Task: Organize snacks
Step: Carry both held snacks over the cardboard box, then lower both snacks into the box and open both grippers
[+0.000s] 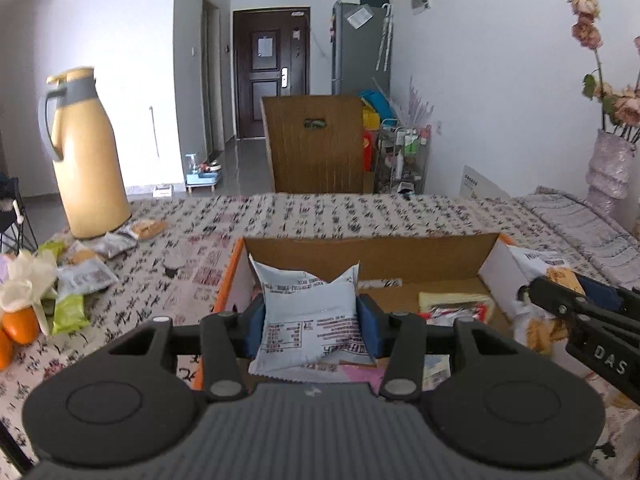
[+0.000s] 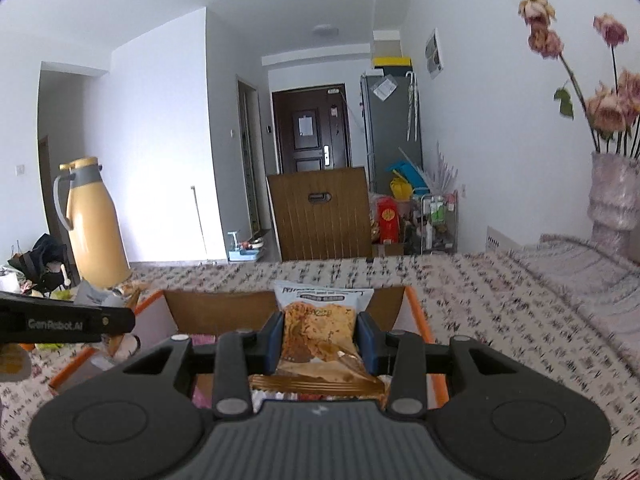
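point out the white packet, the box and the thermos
white packet [image 1: 310, 320], left wrist view, middle of its printed back
box [image 1: 360, 258], left wrist view, inner far wall
thermos [image 1: 90, 168], left wrist view, yellow body

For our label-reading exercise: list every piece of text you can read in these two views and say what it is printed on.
"DAS": right gripper, on its arm in the left view.
"GenRobot.AI": left gripper's arm in the right view.
White packet: printed back, too small and upside down to read.
Snack packet: top line blurred.
Tablecloth: printed characters, blurred.
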Tool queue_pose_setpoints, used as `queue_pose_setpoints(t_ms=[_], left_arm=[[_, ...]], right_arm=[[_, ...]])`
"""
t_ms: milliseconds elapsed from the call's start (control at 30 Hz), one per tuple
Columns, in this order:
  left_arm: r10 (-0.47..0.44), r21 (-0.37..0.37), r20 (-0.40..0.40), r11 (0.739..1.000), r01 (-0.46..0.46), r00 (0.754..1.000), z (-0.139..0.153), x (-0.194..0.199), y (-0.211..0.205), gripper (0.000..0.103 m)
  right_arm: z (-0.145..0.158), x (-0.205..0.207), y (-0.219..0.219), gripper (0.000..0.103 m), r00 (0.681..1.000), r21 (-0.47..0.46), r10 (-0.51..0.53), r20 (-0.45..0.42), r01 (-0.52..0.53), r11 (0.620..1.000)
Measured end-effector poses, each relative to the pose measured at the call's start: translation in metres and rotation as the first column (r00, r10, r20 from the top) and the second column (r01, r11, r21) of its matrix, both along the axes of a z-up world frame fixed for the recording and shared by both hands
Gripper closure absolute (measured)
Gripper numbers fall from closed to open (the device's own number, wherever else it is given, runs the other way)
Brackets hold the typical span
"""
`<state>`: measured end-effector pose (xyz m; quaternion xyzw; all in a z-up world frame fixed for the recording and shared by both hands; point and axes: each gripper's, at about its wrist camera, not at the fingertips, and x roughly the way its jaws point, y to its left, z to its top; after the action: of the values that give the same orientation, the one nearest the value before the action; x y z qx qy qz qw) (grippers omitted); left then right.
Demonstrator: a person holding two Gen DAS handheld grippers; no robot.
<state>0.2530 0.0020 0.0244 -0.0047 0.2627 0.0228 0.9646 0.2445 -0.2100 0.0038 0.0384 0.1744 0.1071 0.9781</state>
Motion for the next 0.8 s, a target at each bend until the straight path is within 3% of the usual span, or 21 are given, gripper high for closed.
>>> queue_pose_setpoints(t_ms=[333,433,500,533,600,667,733,800], left_arm=[[-0.003,-0.027,-0.019,1.000,0.002,1.000,-0.019,0.004,0.011,0.053],[0.014,-0.025,-0.012,1.000,-0.014,1.000,-0.019,0.002,0.011,0.029],[0.016,-0.014,0.000,1.000,-0.016,1.000,-0.018,-0.001,0.008,0.025],[0.010,-0.020,0.006,1.000,-0.010,1.000,-0.018,-0.002,0.008,0.023],[0.028,-0.020,0.026,0.999,-0.028,0.999,-0.017,-0.005,0.008,0.001],[0.043,-0.021,0.045,0.999,-0.042,0.998,-0.015,-0.007,0.008,0.000],[0.042,-0.032,0.043,0.999,-0.040,0.998,-0.014,-0.007,0.010,0.000],[0.045,-0.030,0.035,0.999,-0.043,0.998,-0.015,-0.006,0.009,0.000]], right_arm=[[-0.022,0.007,0.003,0.064,0.997,-0.017,0.026,-0.072,-0.028,0.999],[-0.024,0.006,0.001,0.058,0.997,-0.014,0.019,-0.072,-0.020,1.000],[-0.022,0.004,0.000,0.058,0.998,-0.005,0.013,-0.061,-0.013,1.000],[-0.021,0.004,-0.001,0.054,0.998,-0.002,0.013,-0.059,-0.013,1.000],[-0.021,0.002,-0.002,0.040,0.998,0.002,0.011,-0.055,-0.011,1.000],[-0.021,0.001,-0.003,0.014,0.999,0.004,0.004,-0.051,-0.004,1.000],[-0.020,-0.001,-0.005,0.001,0.999,0.010,-0.004,-0.043,0.004,1.000],[-0.020,-0.001,-0.005,0.000,0.999,0.013,-0.008,-0.046,0.009,1.000]])
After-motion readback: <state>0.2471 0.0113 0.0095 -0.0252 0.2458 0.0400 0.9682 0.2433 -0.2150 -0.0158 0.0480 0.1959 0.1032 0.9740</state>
